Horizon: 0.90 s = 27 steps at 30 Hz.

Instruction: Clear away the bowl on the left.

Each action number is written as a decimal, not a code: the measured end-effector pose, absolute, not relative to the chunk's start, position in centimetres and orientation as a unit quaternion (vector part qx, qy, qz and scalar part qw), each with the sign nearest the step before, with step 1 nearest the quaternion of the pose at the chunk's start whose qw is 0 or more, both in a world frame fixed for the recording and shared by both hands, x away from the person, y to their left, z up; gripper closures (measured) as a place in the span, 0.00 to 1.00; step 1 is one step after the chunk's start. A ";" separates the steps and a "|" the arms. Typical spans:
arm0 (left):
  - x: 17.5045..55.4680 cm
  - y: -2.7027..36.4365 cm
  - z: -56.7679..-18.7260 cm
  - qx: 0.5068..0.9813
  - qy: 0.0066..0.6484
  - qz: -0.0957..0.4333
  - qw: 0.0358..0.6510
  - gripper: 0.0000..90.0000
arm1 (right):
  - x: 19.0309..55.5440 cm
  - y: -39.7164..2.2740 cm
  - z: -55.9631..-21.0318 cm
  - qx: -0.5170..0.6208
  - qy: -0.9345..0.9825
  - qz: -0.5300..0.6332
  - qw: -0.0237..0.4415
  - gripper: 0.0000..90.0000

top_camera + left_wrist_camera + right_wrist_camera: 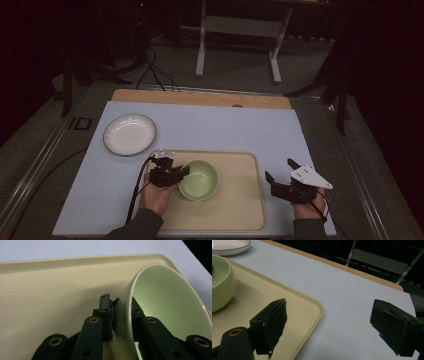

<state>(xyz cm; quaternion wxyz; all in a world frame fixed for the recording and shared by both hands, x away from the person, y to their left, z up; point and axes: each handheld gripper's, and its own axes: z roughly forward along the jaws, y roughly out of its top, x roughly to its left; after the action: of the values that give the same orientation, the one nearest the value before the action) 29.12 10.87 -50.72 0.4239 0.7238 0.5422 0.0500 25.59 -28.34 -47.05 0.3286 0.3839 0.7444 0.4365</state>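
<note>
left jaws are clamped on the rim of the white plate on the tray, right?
Not quite: the left gripper is clamped on the rim of the green bowl on the tray, as the left gripper view shows. The white plate lies off the tray.

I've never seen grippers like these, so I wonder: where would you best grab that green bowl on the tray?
By its rim, from the side nearest the hand. The green bowl has thin, steep walls and an open top, so one jaw slips inside and one outside. The left gripper grips it this way on the tray, pinching the wall at the bowl's left edge.
</note>
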 end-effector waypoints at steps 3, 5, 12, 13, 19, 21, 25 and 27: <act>29.2 10.8 -50.9 0.722 0.544 0.049 0.425 0.89 | 25.6 -28.3 -47.1 0.384 0.745 0.436 0.328 0.15; 29.2 10.9 -50.9 0.722 0.544 0.049 0.424 0.89 | 25.6 -28.3 -47.1 0.384 0.745 0.436 0.328 0.15; 29.4 10.9 -51.2 0.724 0.546 0.051 0.419 0.90 | 25.6 -28.3 -47.1 0.384 0.745 0.435 0.328 0.15; 29.5 10.9 -51.3 0.723 0.549 0.053 0.416 0.90 | 25.6 -28.3 -47.1 0.384 0.745 0.435 0.328 0.15; 29.6 11.0 -51.6 0.723 0.551 0.053 0.412 0.90 | 25.6 -28.3 -47.1 0.384 0.745 0.435 0.328 0.15; 29.6 11.0 -51.6 0.723 0.551 0.055 0.413 0.89 | 25.6 -28.3 -47.1 0.384 0.746 0.435 0.328 0.15; 29.6 11.2 -51.5 0.720 0.553 0.054 0.416 0.82 | 25.6 -28.3 -47.1 0.384 0.745 0.435 0.328 0.15; 29.6 11.3 -51.4 0.719 0.552 0.052 0.418 0.77 | 25.6 -28.3 -47.1 0.384 0.745 0.435 0.328 0.15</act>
<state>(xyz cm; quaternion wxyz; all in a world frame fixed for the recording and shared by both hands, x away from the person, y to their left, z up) 29.59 11.33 -51.41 0.4185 0.7193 0.5521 0.0517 25.59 -28.31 -47.07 0.3281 0.3836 0.7453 0.4355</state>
